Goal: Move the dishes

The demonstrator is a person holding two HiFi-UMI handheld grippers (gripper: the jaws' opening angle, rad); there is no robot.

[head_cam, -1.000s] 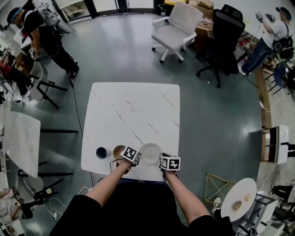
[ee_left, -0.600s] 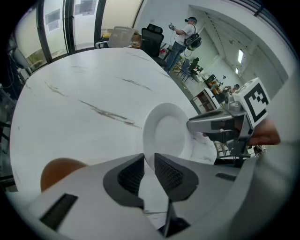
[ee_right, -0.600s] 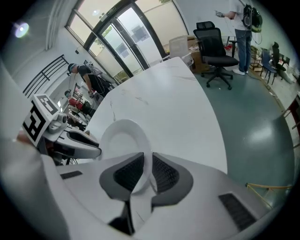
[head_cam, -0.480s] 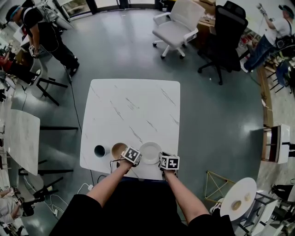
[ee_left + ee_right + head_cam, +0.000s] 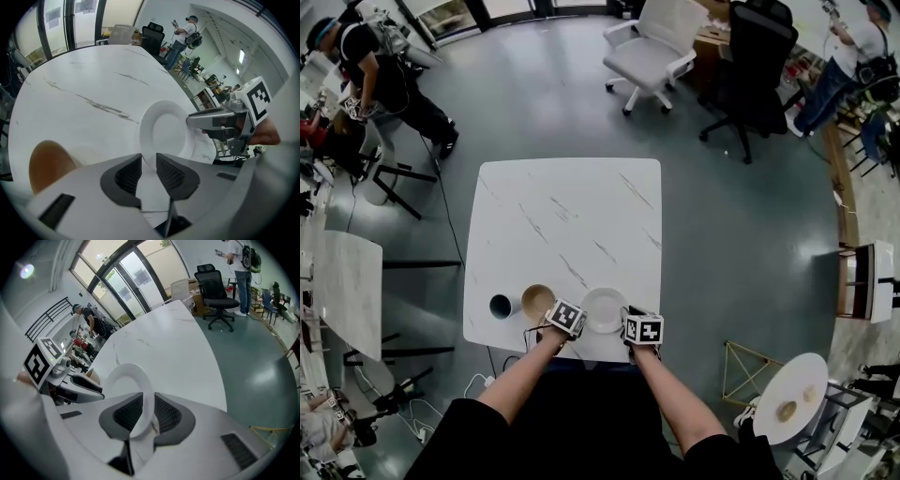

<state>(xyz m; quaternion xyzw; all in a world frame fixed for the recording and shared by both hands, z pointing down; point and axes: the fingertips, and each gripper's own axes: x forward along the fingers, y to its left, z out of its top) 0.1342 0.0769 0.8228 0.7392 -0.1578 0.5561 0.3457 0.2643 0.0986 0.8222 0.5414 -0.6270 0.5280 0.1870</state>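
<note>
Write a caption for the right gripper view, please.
Right gripper shut on the rim of a white plate on a marble table.

Tally: dishes, grippers, chairs.
On the marble bench (image 5: 562, 216), three dishes: one white plate (image 5: 606, 309), one tan bowl (image 5: 537, 302), one dark cup (image 5: 501, 306). Two grippers: one left gripper (image 5: 149, 171), one right gripper (image 5: 143, 416). Two office chairs beyond the bench: one white chair (image 5: 652, 47), one black chair (image 5: 755, 56).

The person is wearing a black short-sleeved top (image 5: 581, 422). The left gripper (image 5: 149, 161) and right gripper (image 5: 147, 405) are showing pale grey shells and black, fine-ribbed pads (image 5: 129, 174). Each is bearing a white cube (image 5: 567, 317) printed with black square markers.
</note>
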